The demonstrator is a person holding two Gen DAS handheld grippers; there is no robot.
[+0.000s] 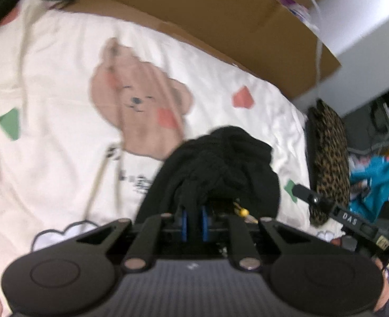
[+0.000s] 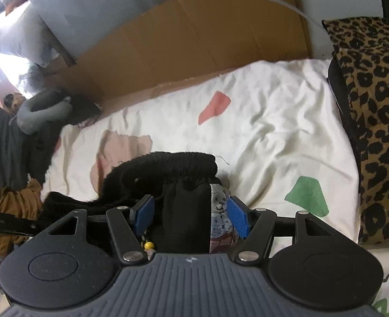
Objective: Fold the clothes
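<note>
The left gripper (image 1: 193, 218) is clamping a bunched edge of the black knitted garment (image 1: 221, 166), its blue pads nearly together with the fabric rising directly ahead of them. The right gripper (image 2: 190, 215) is holding a thick gathered portion of the same black knit (image 2: 165, 174), with a grey patterned woven band (image 2: 219, 211) lying against its right pad; both pads are pressing on the bundle, so the jaws are standing fairly wide around it.

Step in hand, as a judgement: the garment is being lifted or drawn out for laying flat — no fold is formed yet. The next move calls for spreading the two grips apart until the knit is taut, then lowering it onto the cream cartoon-print bedsheet (image 1: 49, 79).

Open room is lying ahead and to the left of the left gripper, across the sheet's bear print. Limits: the brown cardboard box wall (image 2: 194, 39) is standing beyond both grippers, and the leopard-print cushion (image 2: 374, 111) is bordering the sheet to the right of the right gripper. Loose clothing — a mustard-brown piece (image 2: 12, 206) — is crowding that gripper's left.
</note>
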